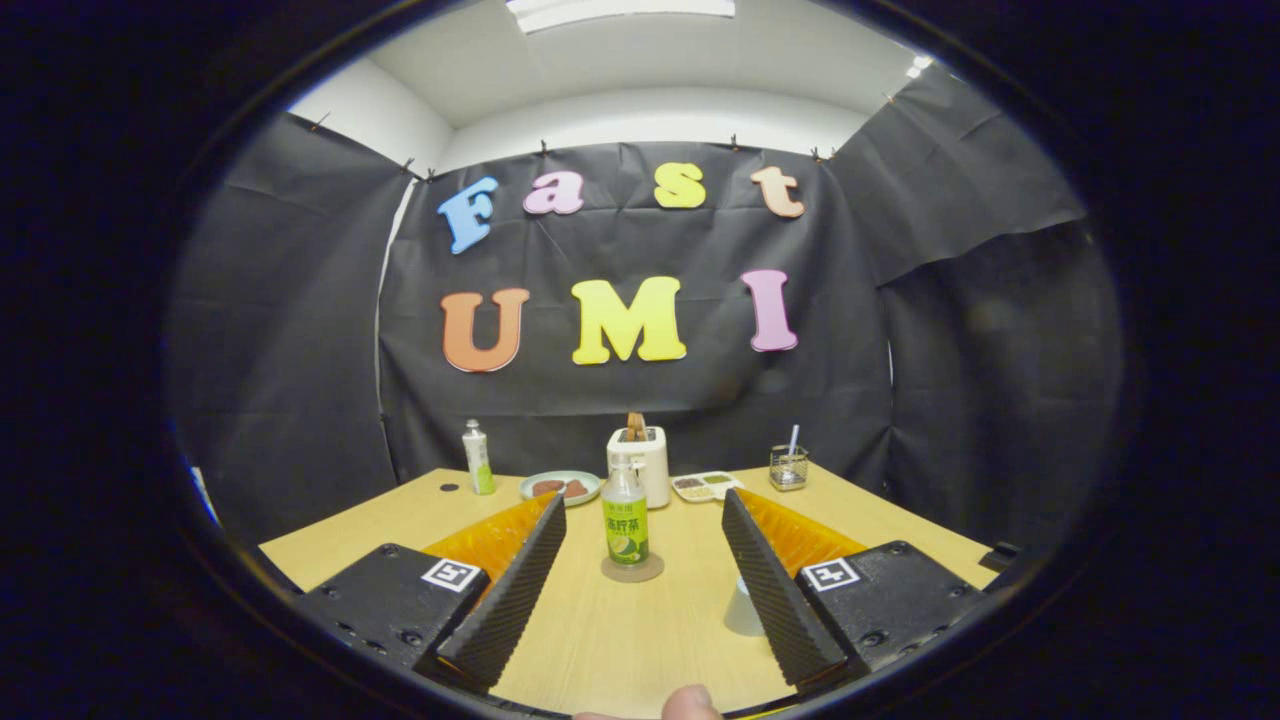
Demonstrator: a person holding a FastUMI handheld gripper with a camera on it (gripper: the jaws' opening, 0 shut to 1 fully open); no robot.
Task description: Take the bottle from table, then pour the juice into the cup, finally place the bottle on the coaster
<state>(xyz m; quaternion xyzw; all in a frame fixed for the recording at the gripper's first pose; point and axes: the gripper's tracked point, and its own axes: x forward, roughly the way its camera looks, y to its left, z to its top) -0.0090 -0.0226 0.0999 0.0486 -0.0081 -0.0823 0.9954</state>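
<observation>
- The wooden table [620,640] runs from under the gripper to the black cloth wall.
- The gripper [645,520] hovers over the near part of the table, fingers spread wide apart and holding nothing.
- A white toaster [642,462] stands near the far edge, directly behind the bottle, with something brown sticking up from its slot.
- The bottle [625,523] stands upright, long axis vertical, cap upward, just ahead of the fingers and centred in the gap between them. Its lower part holds yellow-green liquid, and a green label with writing too small to make out wraps it. It sits on the round coaster [632,570].
- A plate [560,487] left of the toaster holds reddish-brown pieces.
- A small divided tray [706,486] right of the toaster holds bits of food I cannot identify.
- The white cup [742,608] stands beside the right finger, partly hidden by it; its contents cannot be seen.
- A wire basket [788,468] further right holds a thin upright stick.
- A slim white-and-green bottle [478,458] stands far left.
- A fingertip [690,703] shows at the near edge.
</observation>
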